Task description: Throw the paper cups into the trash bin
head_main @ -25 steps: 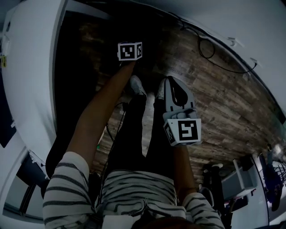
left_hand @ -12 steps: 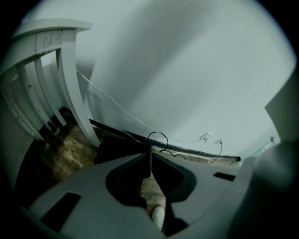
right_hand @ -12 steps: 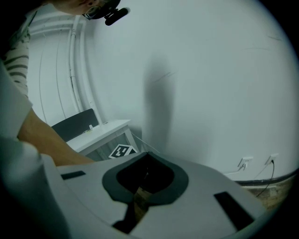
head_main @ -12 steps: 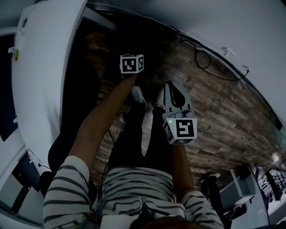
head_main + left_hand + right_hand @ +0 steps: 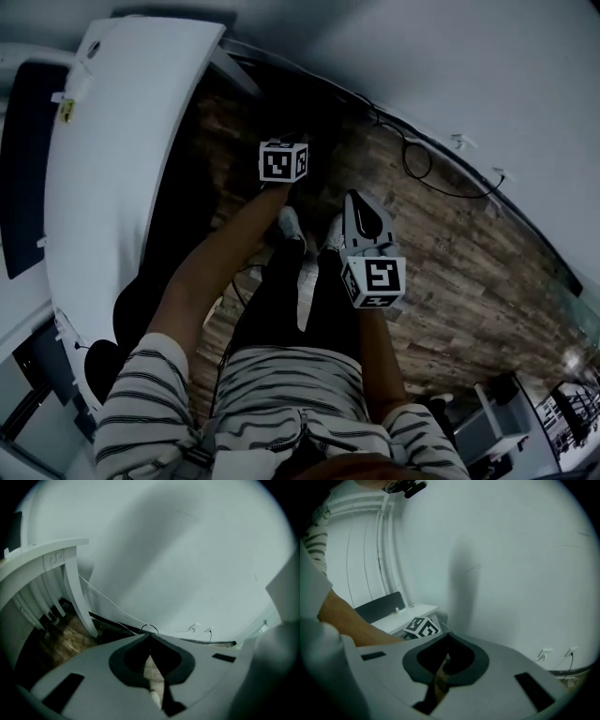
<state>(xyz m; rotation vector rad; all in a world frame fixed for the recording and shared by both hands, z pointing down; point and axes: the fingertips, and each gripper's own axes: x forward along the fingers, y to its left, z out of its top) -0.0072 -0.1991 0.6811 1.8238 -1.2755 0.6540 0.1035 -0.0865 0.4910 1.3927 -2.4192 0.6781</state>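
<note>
No paper cup and no trash bin shows in any view. In the head view both grippers hang in front of the person's legs, above a wooden floor (image 5: 450,244). Of the left gripper (image 5: 283,160) mainly the marker cube shows, at the end of a bare forearm. In its own view the left gripper (image 5: 150,634) has its jaws shut tip to tip with nothing between them, facing a white wall. The right gripper (image 5: 356,197) points away from the body. Its own view shows the right gripper (image 5: 449,634) shut and empty too, with the left gripper's marker cube (image 5: 421,627) just beyond.
A white table (image 5: 122,141) stands at the left, its leg (image 5: 79,592) near the left gripper. Cables (image 5: 417,164) and wall sockets (image 5: 194,629) run along the foot of the wall. Dark furniture (image 5: 487,412) stands at the lower right. The person's shoes (image 5: 291,225) rest on the floor.
The head view has swung, so more of the white table shows at the left. Both grippers stay in front of the legs, and neither has taken hold of anything.
</note>
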